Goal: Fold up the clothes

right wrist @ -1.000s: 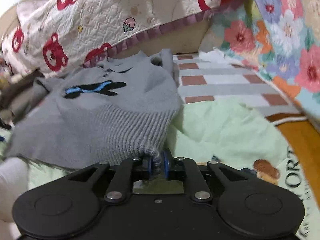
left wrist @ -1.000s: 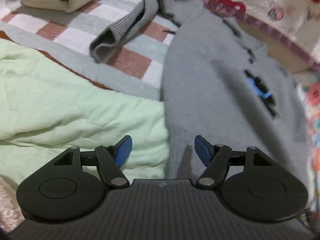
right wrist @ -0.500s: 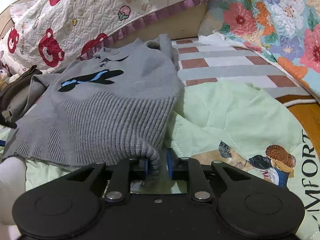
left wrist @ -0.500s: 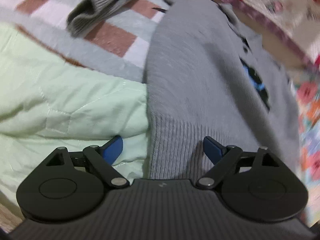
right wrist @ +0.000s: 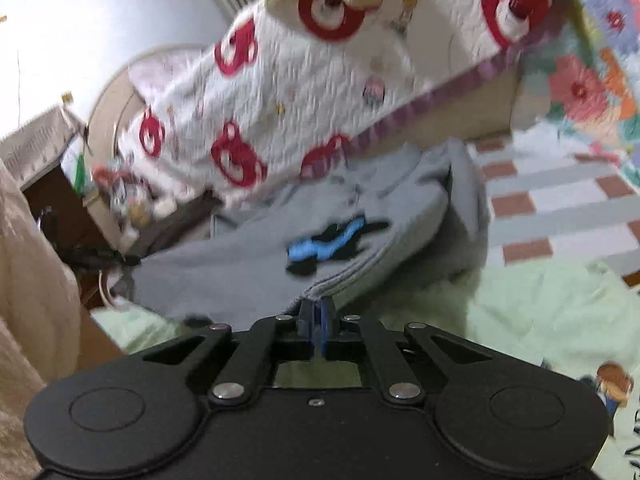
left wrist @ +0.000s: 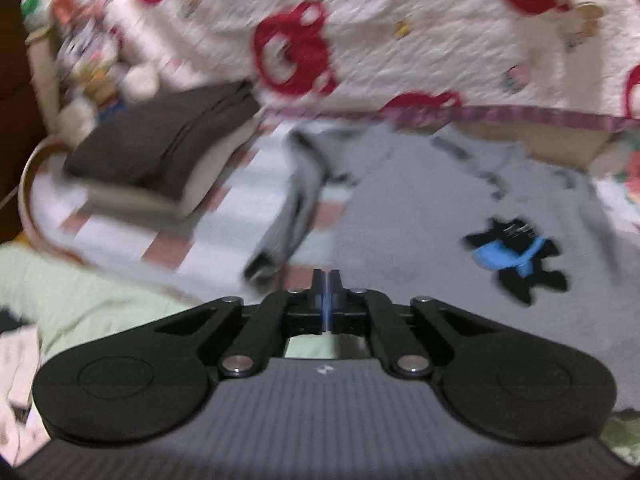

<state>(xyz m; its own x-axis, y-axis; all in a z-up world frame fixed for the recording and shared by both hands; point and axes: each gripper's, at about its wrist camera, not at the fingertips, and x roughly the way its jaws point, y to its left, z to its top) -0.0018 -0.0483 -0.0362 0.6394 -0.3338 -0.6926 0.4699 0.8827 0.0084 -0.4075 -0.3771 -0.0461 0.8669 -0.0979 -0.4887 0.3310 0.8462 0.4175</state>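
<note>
This is a bedroom, and the bed (right wrist: 560,208) has a checked sheet, a soft green blanket (right wrist: 520,312) and a white quilt with red bears (left wrist: 400,40) leaning at the far end. A grey sweater (left wrist: 420,216) with a blue and black picture on it lies on the bed, right in front of both tools. The right hand-held gripper (right wrist: 316,320) is pressed together and pinches the ribbed bottom edge of the grey sweater, and that edge is lifted up off the green blanket. The left hand-held gripper (left wrist: 326,296) is pressed together too. A moment ago its two blue tips stood wide apart over the bottom edge on its side, and now they have snapped shut. The picture is blurry, so I cannot see cloth between the tips, but I think it has grabbed its corner of the edge. Both cameras now look higher, up at the quilt, so both tools seem to be coming up and going forward. One sleeve (left wrist: 292,216) lies ahead and a bit to the left of the left tool, folded in beside the body. Farther ahead on the left sits a neat pile of folded clothes (left wrist: 160,152). I think this means the bottom of the sweater is being carried up toward the collar to fold it in half. The two corners should stay level, or the fold will come out crooked.
</note>
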